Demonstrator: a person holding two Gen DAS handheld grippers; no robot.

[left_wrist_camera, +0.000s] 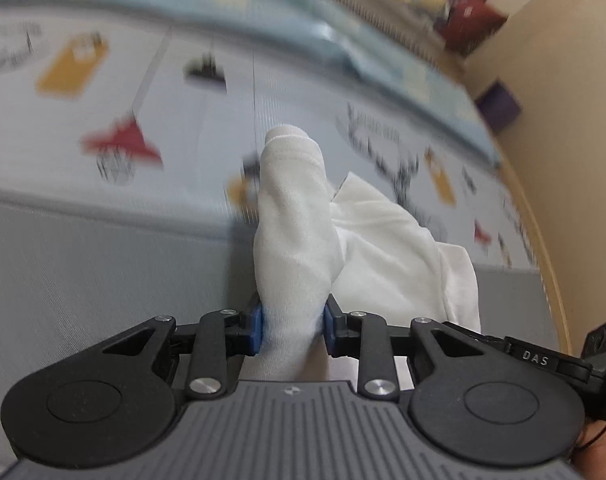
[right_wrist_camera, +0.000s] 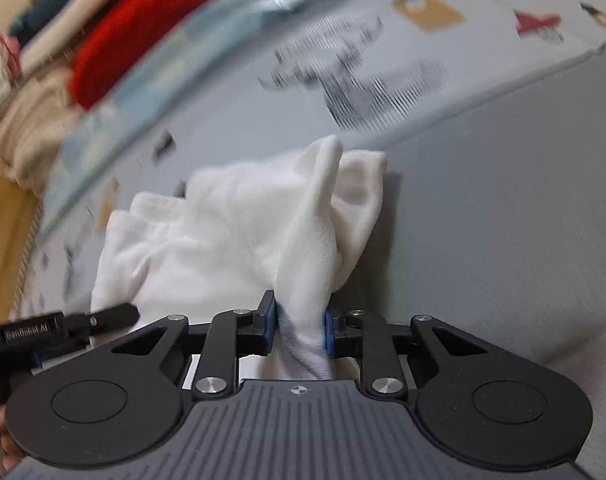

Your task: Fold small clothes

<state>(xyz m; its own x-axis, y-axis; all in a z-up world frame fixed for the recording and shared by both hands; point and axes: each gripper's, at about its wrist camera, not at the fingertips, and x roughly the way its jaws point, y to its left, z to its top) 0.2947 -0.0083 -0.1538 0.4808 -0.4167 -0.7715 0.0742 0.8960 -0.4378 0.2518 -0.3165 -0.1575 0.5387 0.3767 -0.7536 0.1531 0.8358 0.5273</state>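
Note:
A small white garment (left_wrist_camera: 303, 232) is bunched between both grippers over a grey and patterned bedsheet (left_wrist_camera: 103, 248). My left gripper (left_wrist_camera: 291, 326) is shut on one part of it; the cloth stands up in a fold and drapes to the right. In the right wrist view my right gripper (right_wrist_camera: 301, 326) is shut on another part of the white garment (right_wrist_camera: 223, 232), which spreads to the left. The other gripper's black tip (right_wrist_camera: 103, 318) shows at the left edge beside the cloth. Both views are motion-blurred.
A pile of clothes with a red item (right_wrist_camera: 143, 24) lies at the far edge of the bed. A pale blue quilt border (left_wrist_camera: 263, 12) runs along the back. A beige wall (left_wrist_camera: 563, 100) stands at the right, with a wooden edge (right_wrist_camera: 7, 232).

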